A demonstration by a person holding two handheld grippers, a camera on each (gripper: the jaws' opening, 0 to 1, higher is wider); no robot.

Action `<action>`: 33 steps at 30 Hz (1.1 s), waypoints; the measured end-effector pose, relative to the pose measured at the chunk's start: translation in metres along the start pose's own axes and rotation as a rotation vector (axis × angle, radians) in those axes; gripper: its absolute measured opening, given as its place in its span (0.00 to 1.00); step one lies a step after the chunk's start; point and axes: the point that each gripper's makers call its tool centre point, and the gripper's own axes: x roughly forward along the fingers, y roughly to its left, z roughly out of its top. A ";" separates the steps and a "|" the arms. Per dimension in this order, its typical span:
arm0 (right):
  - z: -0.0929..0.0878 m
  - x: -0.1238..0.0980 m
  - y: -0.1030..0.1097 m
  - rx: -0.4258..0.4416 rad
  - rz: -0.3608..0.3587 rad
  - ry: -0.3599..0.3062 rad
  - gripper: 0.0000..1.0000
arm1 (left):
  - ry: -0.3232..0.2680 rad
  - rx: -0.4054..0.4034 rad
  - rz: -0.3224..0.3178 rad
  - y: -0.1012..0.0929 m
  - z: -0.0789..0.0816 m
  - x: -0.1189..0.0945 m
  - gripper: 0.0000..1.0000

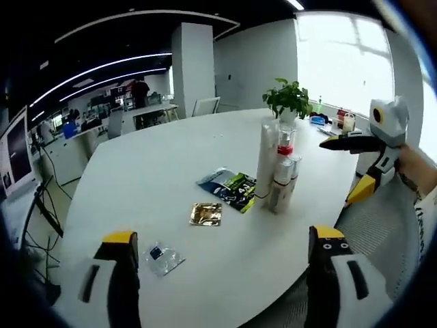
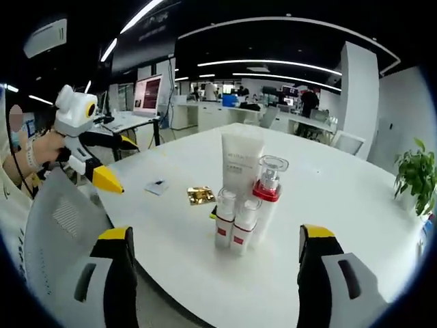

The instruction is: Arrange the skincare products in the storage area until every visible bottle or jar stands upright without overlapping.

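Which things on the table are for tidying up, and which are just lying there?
For the job: white tube, red-collared pump bottle, two small bottles.

Just lying about: gold sachet, dark packet, clear packet, potted plant.

A white round desk (image 1: 171,164) carries a gold foil sachet (image 1: 206,214), a dark printed packet (image 1: 230,188), a clear sachet (image 1: 162,257) and a potted plant (image 1: 287,101).

Both tools are held level with jaws spread and empty: left tool (image 1: 222,263), right tool (image 2: 215,263).
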 end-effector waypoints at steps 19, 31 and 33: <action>0.008 -0.011 0.013 -0.014 0.038 0.004 1.00 | 0.008 0.002 0.018 -0.006 0.001 -0.022 0.99; 0.008 -0.009 0.020 -0.022 0.037 0.021 1.00 | 0.002 0.011 0.012 0.001 -0.003 -0.025 0.99; 0.007 -0.006 0.021 -0.020 0.033 0.031 1.00 | -0.002 0.011 0.003 0.003 -0.003 -0.026 0.99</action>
